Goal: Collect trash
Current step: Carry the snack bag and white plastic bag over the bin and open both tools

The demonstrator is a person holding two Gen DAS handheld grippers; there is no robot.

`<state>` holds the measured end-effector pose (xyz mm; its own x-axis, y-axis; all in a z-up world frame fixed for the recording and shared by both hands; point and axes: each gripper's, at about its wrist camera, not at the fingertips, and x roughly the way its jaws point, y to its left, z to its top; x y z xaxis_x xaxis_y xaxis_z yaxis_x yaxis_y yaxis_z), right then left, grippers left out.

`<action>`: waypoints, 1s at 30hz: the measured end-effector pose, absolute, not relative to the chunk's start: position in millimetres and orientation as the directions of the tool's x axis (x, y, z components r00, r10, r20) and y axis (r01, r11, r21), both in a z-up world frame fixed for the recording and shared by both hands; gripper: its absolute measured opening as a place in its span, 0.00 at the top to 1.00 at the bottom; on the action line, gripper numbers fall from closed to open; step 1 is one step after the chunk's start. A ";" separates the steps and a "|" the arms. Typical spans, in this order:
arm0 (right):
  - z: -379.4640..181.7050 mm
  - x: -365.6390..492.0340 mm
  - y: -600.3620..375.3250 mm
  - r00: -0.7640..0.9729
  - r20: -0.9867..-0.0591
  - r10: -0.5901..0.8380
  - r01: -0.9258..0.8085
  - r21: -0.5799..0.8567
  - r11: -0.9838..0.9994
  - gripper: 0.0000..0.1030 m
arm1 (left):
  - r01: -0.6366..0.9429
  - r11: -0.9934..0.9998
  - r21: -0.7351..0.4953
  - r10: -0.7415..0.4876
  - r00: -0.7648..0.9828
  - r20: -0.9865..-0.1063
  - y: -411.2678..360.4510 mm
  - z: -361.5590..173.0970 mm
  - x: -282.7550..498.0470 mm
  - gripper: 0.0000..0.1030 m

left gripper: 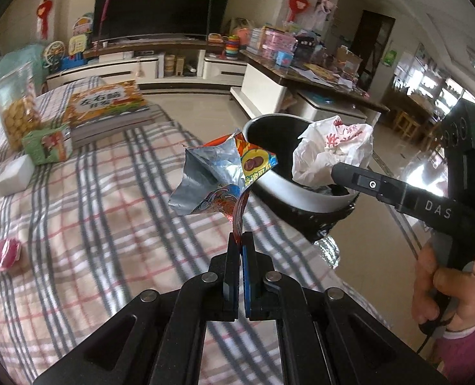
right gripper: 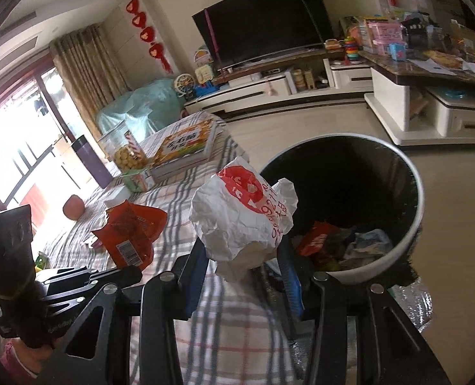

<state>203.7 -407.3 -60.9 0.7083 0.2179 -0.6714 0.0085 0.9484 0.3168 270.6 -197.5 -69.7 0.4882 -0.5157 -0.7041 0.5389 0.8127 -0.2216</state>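
A crumpled silver and orange snack wrapper (left gripper: 218,176) hangs in the air over the plaid table, with my left gripper (left gripper: 241,239) shut on its lower corner. My right gripper (right gripper: 243,256) is shut on a crumpled white paper bag with red print (right gripper: 240,218), holding it beside the near rim of the bin. The white-rimmed, black-lined trash bin (right gripper: 410,240) stands at the table's right edge with several pieces of trash inside. In the right wrist view the orange wrapper (right gripper: 131,234) and the left gripper (right gripper: 137,271) show at the left. The left wrist view shows the paper bag (left gripper: 333,147) over the bin (left gripper: 301,192).
On the plaid tablecloth (left gripper: 109,224) lie a stack of books (left gripper: 105,106), a jar of snacks (left gripper: 17,112), a green carton (left gripper: 48,142), a white block (left gripper: 14,176) and a pink wrapper (left gripper: 4,252). Crinkled foil (left gripper: 329,250) sits under the bin. A hand (left gripper: 443,288) holds the right gripper.
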 end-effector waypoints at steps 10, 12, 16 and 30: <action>-59.7 202.2 -440.2 0.712 -0.680 0.179 0.065 0.317 0.946 0.58 | 0.580 0.789 -0.204 -0.527 0.467 -0.710 -233.5 -66.5 273.8 1.00; -60.2 201.6 -445.8 0.711 -0.682 0.173 0.073 0.316 0.946 0.58 | 0.584 0.786 -0.202 -0.528 0.463 -0.712 -240.3 -65.5 275.4 1.00; -60.5 201.5 -456.1 0.711 -0.684 0.162 0.088 0.316 0.945 0.58 | 0.598 0.778 -0.191 -0.528 0.457 -0.716 -252.4 -64.8 276.8 1.00; -60.2 207.2 -477.6 0.706 -0.695 0.133 0.126 0.309 0.943 0.58 | 0.614 0.767 -0.184 -0.532 0.450 -0.717 -275.8 -64.4 287.1 1.00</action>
